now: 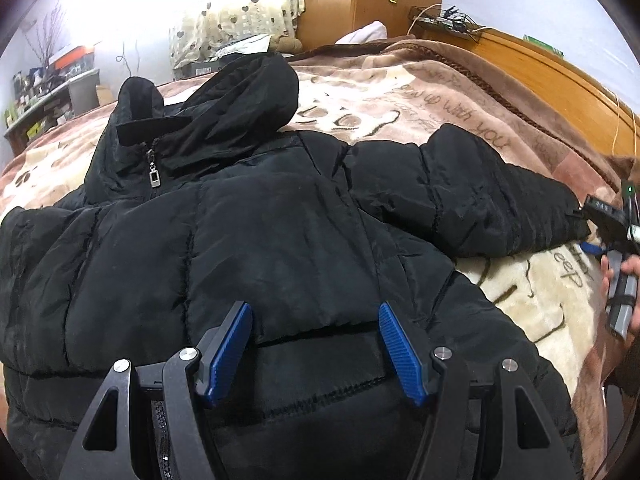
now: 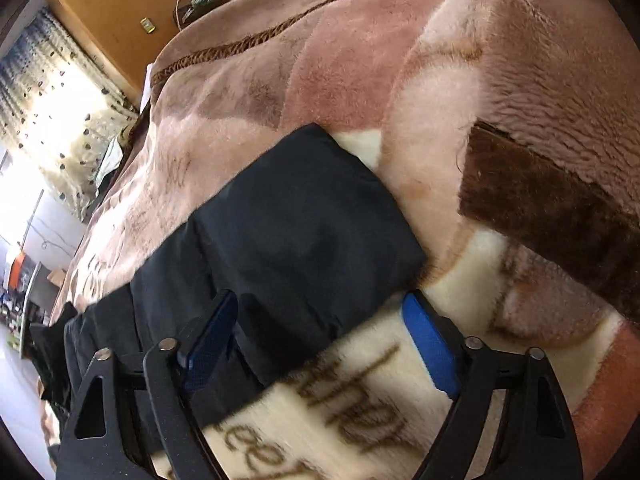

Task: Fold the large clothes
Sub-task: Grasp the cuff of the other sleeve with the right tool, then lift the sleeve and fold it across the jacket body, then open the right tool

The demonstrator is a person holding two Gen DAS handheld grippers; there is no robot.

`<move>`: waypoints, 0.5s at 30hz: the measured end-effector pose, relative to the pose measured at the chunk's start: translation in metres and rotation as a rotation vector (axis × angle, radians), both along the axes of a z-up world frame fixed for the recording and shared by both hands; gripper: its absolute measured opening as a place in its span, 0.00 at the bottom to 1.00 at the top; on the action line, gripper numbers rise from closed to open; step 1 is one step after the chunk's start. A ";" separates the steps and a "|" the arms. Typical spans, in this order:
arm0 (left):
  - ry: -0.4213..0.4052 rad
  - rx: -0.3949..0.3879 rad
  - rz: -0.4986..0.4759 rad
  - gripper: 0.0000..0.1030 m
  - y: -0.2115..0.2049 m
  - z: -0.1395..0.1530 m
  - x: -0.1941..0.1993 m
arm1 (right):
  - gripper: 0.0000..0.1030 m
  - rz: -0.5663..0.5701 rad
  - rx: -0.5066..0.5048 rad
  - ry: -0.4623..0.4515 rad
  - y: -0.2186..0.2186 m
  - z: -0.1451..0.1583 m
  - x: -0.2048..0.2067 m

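A black hooded puffer jacket lies front up on the bed, zipped, hood at the far end. Its one sleeve stretches to the right. My left gripper is open and empty, hovering just over the jacket's lower front. My right gripper is open at the cuff end of that sleeve, one finger over the sleeve and the other on the blanket beside it. The right gripper also shows at the far right of the left wrist view, at the cuff.
A pink, cream and brown plush blanket covers the bed. A wooden headboard runs along the right side. A wardrobe, a curtain and a cluttered shelf stand beyond the bed.
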State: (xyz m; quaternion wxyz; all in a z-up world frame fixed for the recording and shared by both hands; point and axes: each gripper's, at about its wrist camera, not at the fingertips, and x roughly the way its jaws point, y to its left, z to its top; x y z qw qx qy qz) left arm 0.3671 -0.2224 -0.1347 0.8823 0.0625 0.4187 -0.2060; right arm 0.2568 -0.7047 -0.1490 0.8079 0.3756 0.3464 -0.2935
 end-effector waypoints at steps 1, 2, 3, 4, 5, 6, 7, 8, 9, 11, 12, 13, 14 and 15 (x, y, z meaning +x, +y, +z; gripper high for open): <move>0.003 -0.001 0.001 0.64 0.000 -0.001 0.001 | 0.51 -0.014 0.002 0.002 0.000 0.001 0.001; 0.007 -0.005 0.001 0.64 0.001 -0.001 0.002 | 0.43 -0.023 0.009 0.000 0.000 0.001 0.001; 0.009 -0.010 0.003 0.64 0.001 -0.001 0.002 | 0.30 -0.028 0.022 0.000 -0.001 0.000 0.001; 0.011 -0.014 0.004 0.64 0.002 -0.001 0.003 | 0.20 -0.024 0.024 0.001 0.000 0.001 0.001; 0.013 -0.017 0.003 0.64 0.002 -0.001 0.003 | 0.18 -0.023 0.016 0.004 -0.001 0.002 0.003; 0.013 -0.018 0.005 0.64 0.003 -0.001 0.003 | 0.15 -0.022 -0.008 0.008 0.000 0.005 0.003; 0.011 -0.018 0.007 0.64 0.004 0.000 0.003 | 0.10 -0.020 -0.022 0.005 0.001 0.009 0.003; 0.010 -0.018 0.006 0.64 0.004 0.001 0.004 | 0.08 -0.018 -0.034 0.000 0.001 0.013 0.004; 0.009 -0.021 0.006 0.64 0.005 0.002 0.004 | 0.06 -0.012 -0.063 -0.012 0.004 0.022 0.003; 0.009 -0.032 0.009 0.64 0.009 0.005 0.003 | 0.05 0.003 -0.104 -0.038 0.009 0.037 0.004; 0.011 -0.042 0.011 0.64 0.011 0.007 0.003 | 0.04 0.017 -0.116 -0.061 0.013 0.046 0.005; 0.011 -0.048 0.014 0.64 0.012 0.008 0.003 | 0.04 0.036 -0.123 -0.091 0.017 0.057 0.006; 0.012 -0.052 0.015 0.64 0.014 0.010 0.003 | 0.04 0.053 -0.137 -0.105 0.022 0.065 0.007; 0.013 -0.056 0.015 0.64 0.016 0.012 0.003 | 0.04 0.079 -0.160 -0.122 0.028 0.076 0.010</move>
